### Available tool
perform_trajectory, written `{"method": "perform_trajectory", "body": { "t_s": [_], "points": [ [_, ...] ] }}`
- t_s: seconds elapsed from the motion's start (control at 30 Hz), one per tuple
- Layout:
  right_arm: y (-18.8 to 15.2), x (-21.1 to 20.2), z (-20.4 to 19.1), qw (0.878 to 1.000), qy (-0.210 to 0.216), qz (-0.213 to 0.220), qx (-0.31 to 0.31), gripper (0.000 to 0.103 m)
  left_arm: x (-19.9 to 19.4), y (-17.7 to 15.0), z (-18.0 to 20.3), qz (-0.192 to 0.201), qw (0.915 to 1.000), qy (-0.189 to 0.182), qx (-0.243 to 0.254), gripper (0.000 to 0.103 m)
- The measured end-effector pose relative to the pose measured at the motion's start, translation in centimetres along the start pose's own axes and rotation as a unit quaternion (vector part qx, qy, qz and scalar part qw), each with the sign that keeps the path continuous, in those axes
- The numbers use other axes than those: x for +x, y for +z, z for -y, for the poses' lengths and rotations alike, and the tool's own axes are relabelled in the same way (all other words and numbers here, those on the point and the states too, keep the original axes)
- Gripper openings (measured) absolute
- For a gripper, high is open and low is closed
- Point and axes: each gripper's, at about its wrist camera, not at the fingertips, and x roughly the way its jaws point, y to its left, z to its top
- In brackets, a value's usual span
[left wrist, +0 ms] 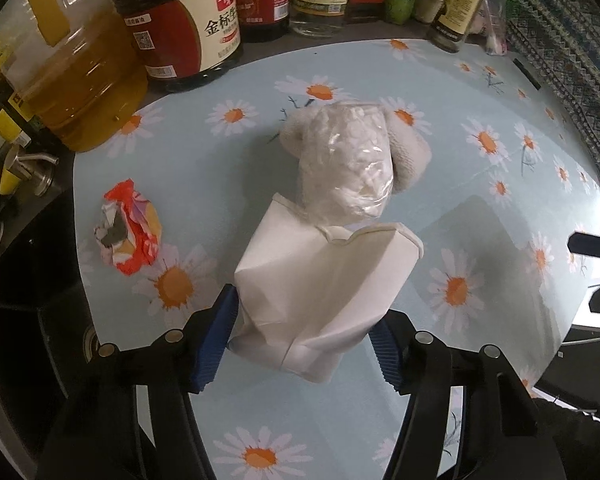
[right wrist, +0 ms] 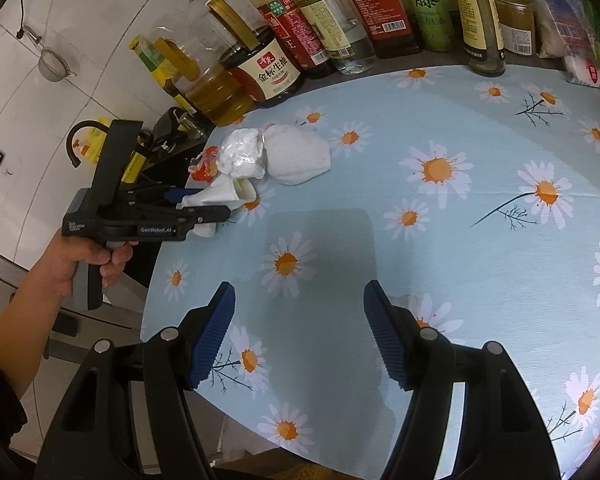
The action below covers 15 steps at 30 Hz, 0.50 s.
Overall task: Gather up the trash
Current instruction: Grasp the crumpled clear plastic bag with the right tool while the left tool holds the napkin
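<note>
We see a table covered by a pale blue cloth [right wrist: 480, 264] printed with white and orange daisies, and the trash lies gathered near its left edge. Our left gripper [left wrist: 300, 340] points steeply down, and its two blue ribbed pads press from either side on the lower part of a crushed white paper cup [left wrist: 320, 280], whose flattened, rolled rim points away from us. In the right wrist view the same left gripper [right wrist: 216, 210] shows side-on with the paper cup [right wrist: 224, 194] pinched at its tip, and a hand [right wrist: 84, 264] wraps the grey handle below it. Just beyond the cup lies a clear plastic bag stuffed with white scraps [left wrist: 348, 160], resting against a crumpled white paper towel [left wrist: 412, 152] behind it. To the left of the cup, apart from it, sits a crumpled red and orange wrapper [left wrist: 130, 228]. Our right gripper [right wrist: 300, 340] hangs over a bare stretch of the cloth with its blue pads spread wide and nothing between them, well apart from the trash. Along the far edge of the table stand a row of bottles: a large jug of yellow oil [left wrist: 80, 92], a dark soy sauce bottle [left wrist: 184, 28] and several other condiment bottles [right wrist: 380, 8].
</note>
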Motion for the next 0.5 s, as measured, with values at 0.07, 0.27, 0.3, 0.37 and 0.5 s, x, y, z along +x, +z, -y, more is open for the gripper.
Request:
{"method": "perform_trajectory", "body": {
  "t_s": [0.07,0.27,0.3,0.37,0.5],
  "points": [
    [0.1,0.0,-0.3,1.0,0.0,0.001,-0.003,0.067,-0.5,-0.5,0.2,0.003,1.0,-0.004,-0.002,0.059],
    [0.6,0.5,-1.6,1.0,0.006,-0.005,-0.025,0.067,-1.9,-2.6,0.8,0.014,0.9997,-0.011,-0.015,0.059],
    [0.7,0.7,-1.9,1.0,0.006,-0.006,-0.029,0.067,-2.2,-3.1,0.8,0.017,0.9996,-0.012,-0.02,0.059],
    [1.0,1.2,-2.5,0.999,0.008,-0.012,-0.039,0.067,-2.5,-3.9,0.9,0.02,0.9993,-0.015,-0.028,0.059],
    [1.6,2.5,-3.4,0.998,0.015,-0.023,-0.055,0.067,-3.4,-5.4,0.8,0.03,0.9983,-0.02,-0.047,0.059]
  ]
}}
